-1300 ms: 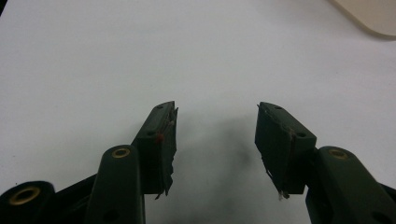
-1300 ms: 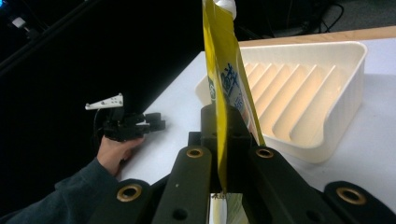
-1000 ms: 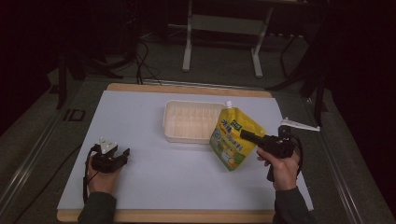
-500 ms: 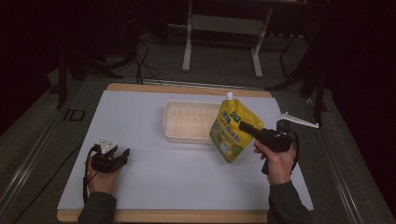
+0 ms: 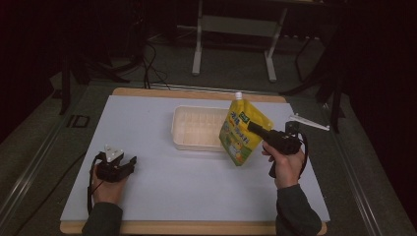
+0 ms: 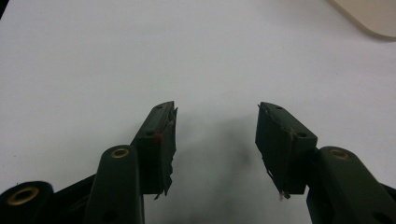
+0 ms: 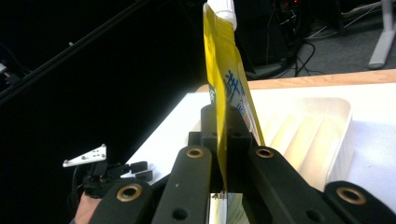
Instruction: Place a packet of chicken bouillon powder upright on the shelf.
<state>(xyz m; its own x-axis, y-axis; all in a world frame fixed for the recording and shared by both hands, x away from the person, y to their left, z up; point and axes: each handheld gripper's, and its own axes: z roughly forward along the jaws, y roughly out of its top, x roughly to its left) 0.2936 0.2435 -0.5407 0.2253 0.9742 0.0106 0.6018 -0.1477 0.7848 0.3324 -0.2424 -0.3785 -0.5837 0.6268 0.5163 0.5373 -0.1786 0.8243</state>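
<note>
Pouch [image 5: 242, 132] above white table [image 5: 147, 128], dark room.

place: lab/studio | cues: dark surround, white table [image 5: 147, 128], floor cables [image 5: 147, 59], metal stand [image 5: 236, 29]

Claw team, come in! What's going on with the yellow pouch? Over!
Right claw shut on yellow pouch, held up beside the white tray. Left claw open, holding nothing, low over the table. Nothing between pouch and tray.
</note>
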